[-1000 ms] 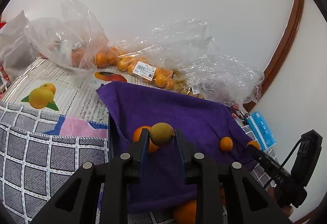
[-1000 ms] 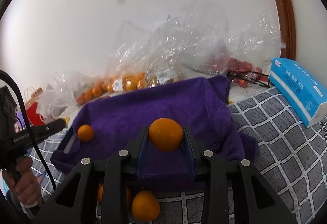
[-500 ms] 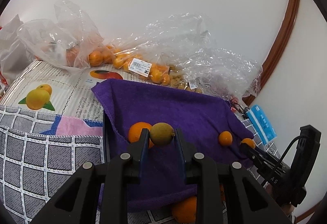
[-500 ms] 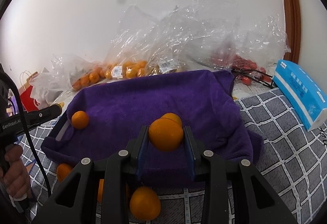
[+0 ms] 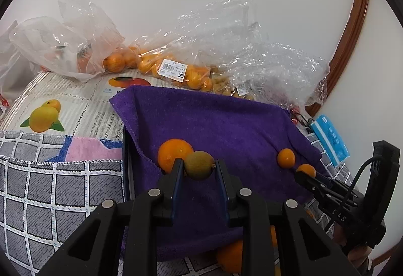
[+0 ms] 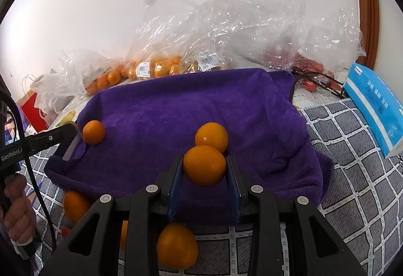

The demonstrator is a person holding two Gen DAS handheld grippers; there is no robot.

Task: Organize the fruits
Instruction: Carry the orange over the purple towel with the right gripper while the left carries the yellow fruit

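Note:
A purple towel (image 5: 214, 119) covers a tray; it also shows in the right wrist view (image 6: 201, 104). My left gripper (image 5: 199, 170) is shut on a small green-brown fruit (image 5: 199, 165) over the towel's near left part, just in front of an orange (image 5: 171, 152). My right gripper (image 6: 204, 170) is shut on an orange (image 6: 204, 165) above the towel's front edge. Another orange (image 6: 211, 136) lies just behind it, and a small orange (image 6: 93, 132) lies at the towel's left, by the left gripper's fingertips (image 6: 68, 130).
Loose oranges (image 6: 176, 245) lie on the grey checked cloth (image 6: 352, 175) in front of the towel. Plastic bags of oranges (image 5: 176, 72) line the wall behind. A blue tissue pack (image 6: 375, 104) lies at the right. Red fruit (image 6: 309, 72) sits in bags at the back right.
Both grippers moved forward over the towel, each still holding its fruit. The orange behind my right gripper's held orange has come into view.

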